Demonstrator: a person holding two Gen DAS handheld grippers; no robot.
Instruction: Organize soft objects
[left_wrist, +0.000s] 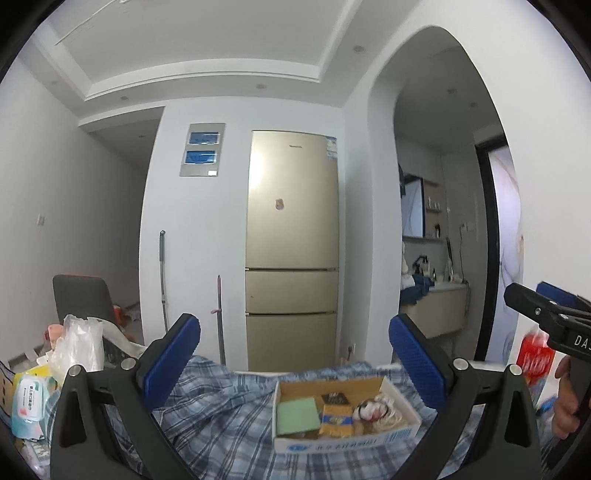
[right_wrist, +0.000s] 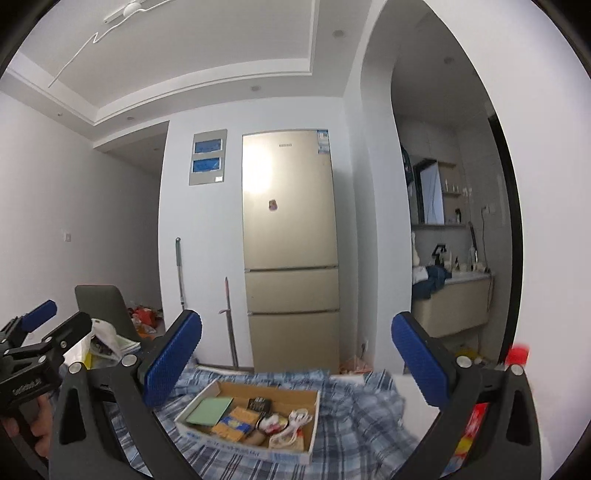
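One shallow cardboard box (left_wrist: 345, 413) is observed lying on a blue checked cloth (left_wrist: 221, 417) that is spread, rumpled, over the tabletop. Inside the box the following are counted: one green pad (left_wrist: 297, 412) at the left end, one yellow-and-blue packet (left_wrist: 335, 419) beside it, one small dark packet (left_wrist: 334, 398) behind that, and a tangle of white cord with a red-and-white item (left_wrist: 373, 411) at the right end. Further small contents cannot be identified.

To the left of the cloth, one pack of wet wipes (left_wrist: 28, 404) and one crumpled clear plastic bag (left_wrist: 79, 345) are noted among other clutter. At the right, one bottle with a red cap (right_wrist: 517, 355) is partly hidden behind a finger.

Two hand-held grippers are recorded. The left hand-held gripper (left_wrist: 293, 360) is held with its blue-padded fingers wide apart and nothing between them; the box lies just beyond and below the gap, toward the right finger. The right hand-held gripper (right_wrist: 297, 360) is likewise spread wide and empty, with the box below the gap, nearer the left finger. The checked cloth is seen under and ahead of both. One gold refrigerator (left_wrist: 291, 251) stands against the far wall.
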